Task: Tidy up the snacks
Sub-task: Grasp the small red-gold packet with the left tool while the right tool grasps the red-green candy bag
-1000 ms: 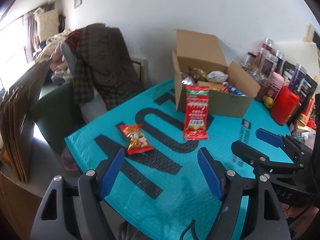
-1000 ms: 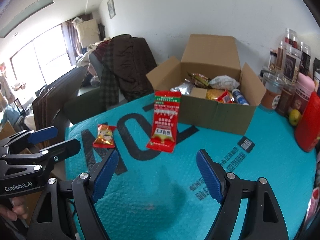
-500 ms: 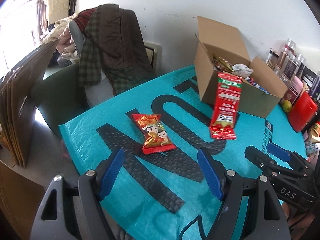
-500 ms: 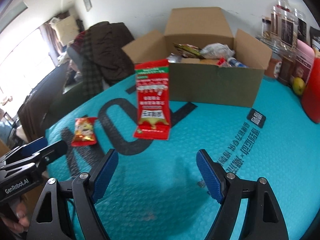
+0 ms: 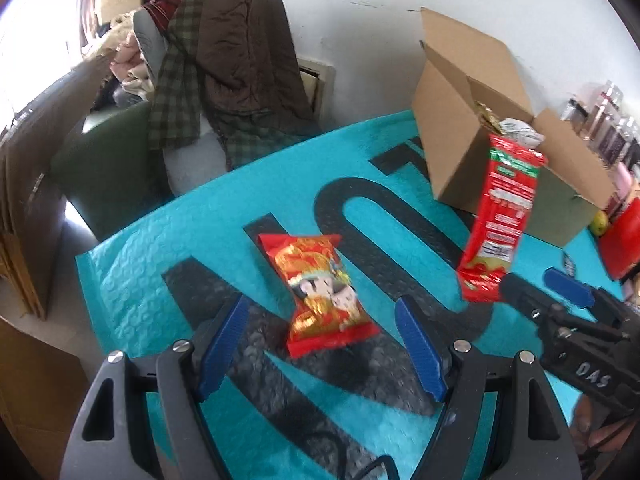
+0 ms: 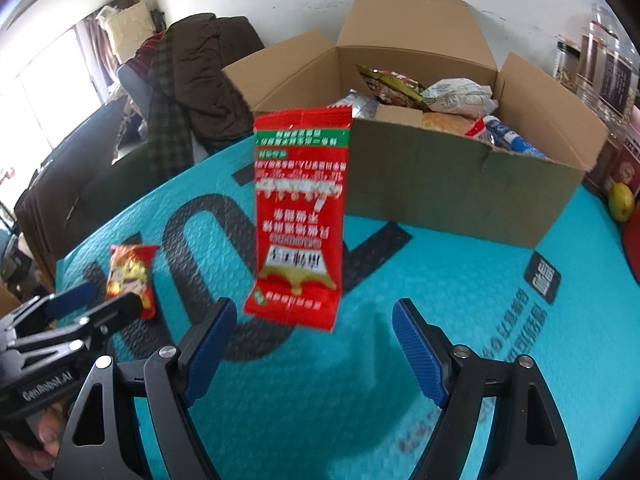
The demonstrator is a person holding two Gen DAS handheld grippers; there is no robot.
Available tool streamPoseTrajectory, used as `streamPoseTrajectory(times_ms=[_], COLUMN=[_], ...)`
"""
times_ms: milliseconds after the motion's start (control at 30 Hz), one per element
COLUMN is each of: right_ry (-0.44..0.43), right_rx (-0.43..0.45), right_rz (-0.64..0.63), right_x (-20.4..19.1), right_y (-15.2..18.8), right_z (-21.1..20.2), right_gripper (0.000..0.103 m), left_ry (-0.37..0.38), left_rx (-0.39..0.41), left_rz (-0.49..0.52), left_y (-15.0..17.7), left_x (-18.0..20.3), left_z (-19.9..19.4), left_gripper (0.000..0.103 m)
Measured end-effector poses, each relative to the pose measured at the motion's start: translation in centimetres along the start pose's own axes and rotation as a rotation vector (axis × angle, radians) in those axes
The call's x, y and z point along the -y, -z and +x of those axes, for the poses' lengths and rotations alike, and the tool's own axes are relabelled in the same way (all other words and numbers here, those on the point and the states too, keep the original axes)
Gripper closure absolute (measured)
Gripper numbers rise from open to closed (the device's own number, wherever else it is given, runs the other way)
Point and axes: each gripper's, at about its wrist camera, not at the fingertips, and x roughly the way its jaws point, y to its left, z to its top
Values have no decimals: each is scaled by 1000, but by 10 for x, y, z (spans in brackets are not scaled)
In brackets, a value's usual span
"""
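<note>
A small red and gold snack packet (image 5: 324, 292) lies flat on the teal mat (image 5: 152, 256), just ahead of my open, empty left gripper (image 5: 320, 344). It also shows in the right wrist view (image 6: 130, 276). A long red sachet (image 6: 300, 216) leans against the front wall of the open cardboard box (image 6: 460, 184), which holds several snacks. My right gripper (image 6: 308, 344) is open and empty just short of the sachet's lower end. The sachet (image 5: 500, 216), the box (image 5: 460, 144) and the right gripper (image 5: 548, 292) also show in the left wrist view.
A chair draped with brown and plaid clothes (image 5: 224, 64) stands past the mat's far left edge. Jars (image 6: 604, 60), a green fruit (image 6: 620, 200) and a red container (image 5: 620, 236) crowd the right side behind the box.
Both grippers have moved forward and lower toward the mat. The small packet now lies just before the left gripper, the sachet just before the right one. Both have stayed open.
</note>
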Motion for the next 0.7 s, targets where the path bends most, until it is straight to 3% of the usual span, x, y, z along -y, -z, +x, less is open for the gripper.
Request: streamPoseTrajectory(times_ms=[167, 400, 633, 667, 700], right_ry=[-15, 17, 52, 57, 61], right_rx=[11, 25, 20, 19, 18], right_rz=[4, -25, -26, -21, -22], right_x=[-4, -14, -13, -13, -12], right_y=[-13, -27, -34, -33, -32], right_z=[9, 27, 46, 48, 49], right_gripper=[16, 15, 16, 19, 37], left_ry=[-30, -76, -56, -55, -50], left_rx=[-1, 5, 29, 30, 31], left_rz=[3, 54, 73, 78, 81], left_y=[-3, -1, -5, -7, -8], left_x=[2, 9, 9, 9, 9], left_z=[11, 21, 22, 23, 24], left_gripper=[27, 27, 63, 65, 65])
